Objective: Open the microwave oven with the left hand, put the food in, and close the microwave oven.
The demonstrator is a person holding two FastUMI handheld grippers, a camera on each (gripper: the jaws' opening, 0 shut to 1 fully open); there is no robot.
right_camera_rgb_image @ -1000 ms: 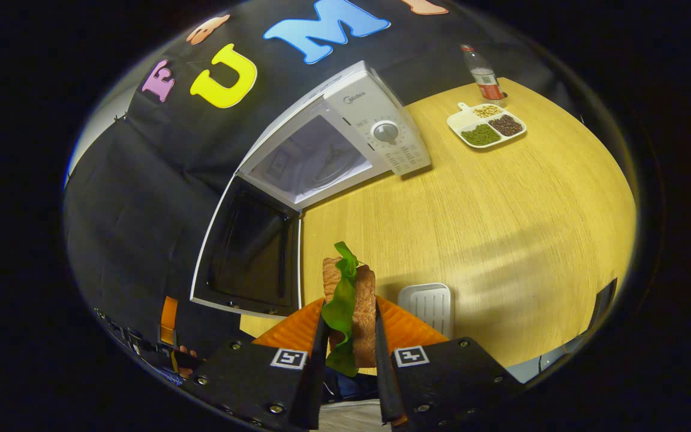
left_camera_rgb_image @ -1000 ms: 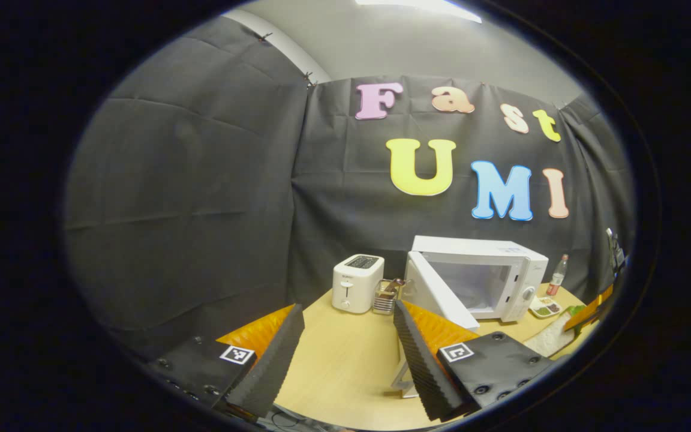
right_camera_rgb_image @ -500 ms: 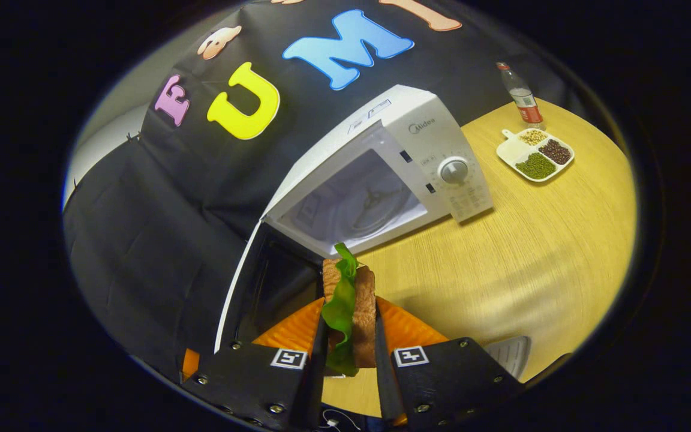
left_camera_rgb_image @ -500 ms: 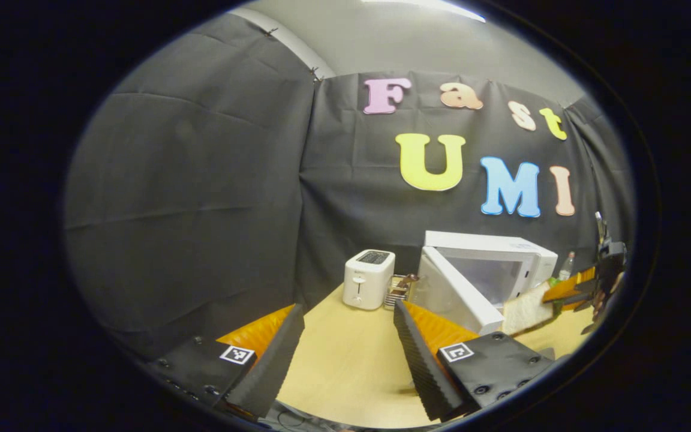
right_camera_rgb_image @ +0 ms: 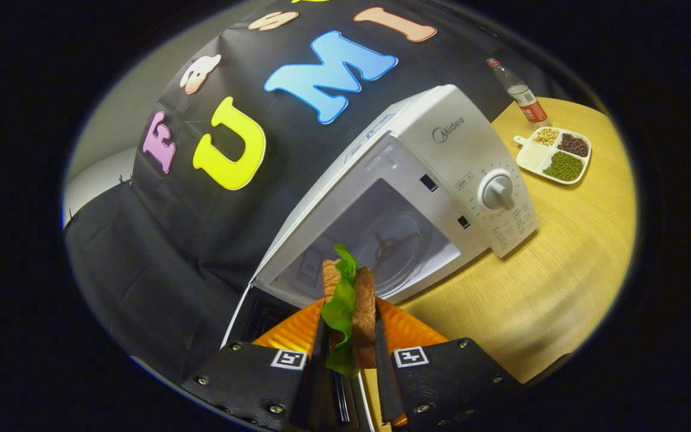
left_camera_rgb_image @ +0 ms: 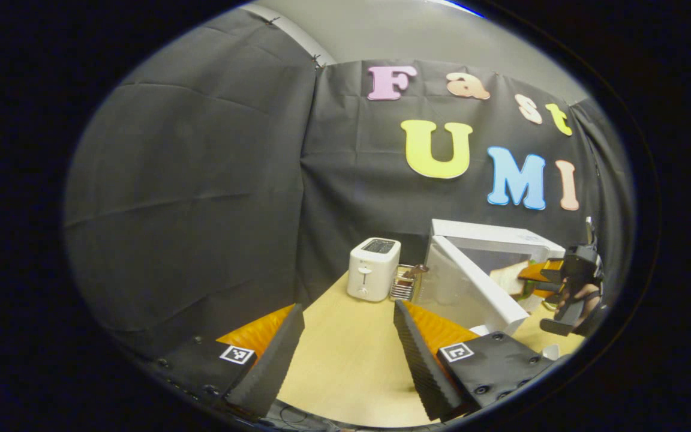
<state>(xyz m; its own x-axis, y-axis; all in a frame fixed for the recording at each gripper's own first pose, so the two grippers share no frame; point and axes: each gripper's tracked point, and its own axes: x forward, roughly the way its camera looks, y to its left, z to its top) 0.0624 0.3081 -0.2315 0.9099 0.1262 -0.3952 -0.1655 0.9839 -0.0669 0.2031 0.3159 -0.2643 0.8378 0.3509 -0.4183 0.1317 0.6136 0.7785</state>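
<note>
The right gripper point(right_camera_rgb_image: 348, 354) pinches the sandwich point(right_camera_rgb_image: 350, 306) upright between both fingers, just before the microwave's point(right_camera_rgb_image: 441, 180) open mouth; the cavity lies straight ahead along them, the door point(left_camera_rgb_image: 471, 288) swung wide. The left gripper point(left_camera_rgb_image: 345, 348), wide open and empty, hangs over the table's point(left_camera_rgb_image: 345, 360) near edge, farther off.

Light wood bench point(right_camera_rgb_image: 561, 282) carries open white microwave point(right_camera_rgb_image: 441, 162), toaster point(left_camera_rgb_image: 372, 269), divided snack tray point(right_camera_rgb_image: 552, 157), bottle point(right_camera_rgb_image: 519, 90) beside tray.
</note>
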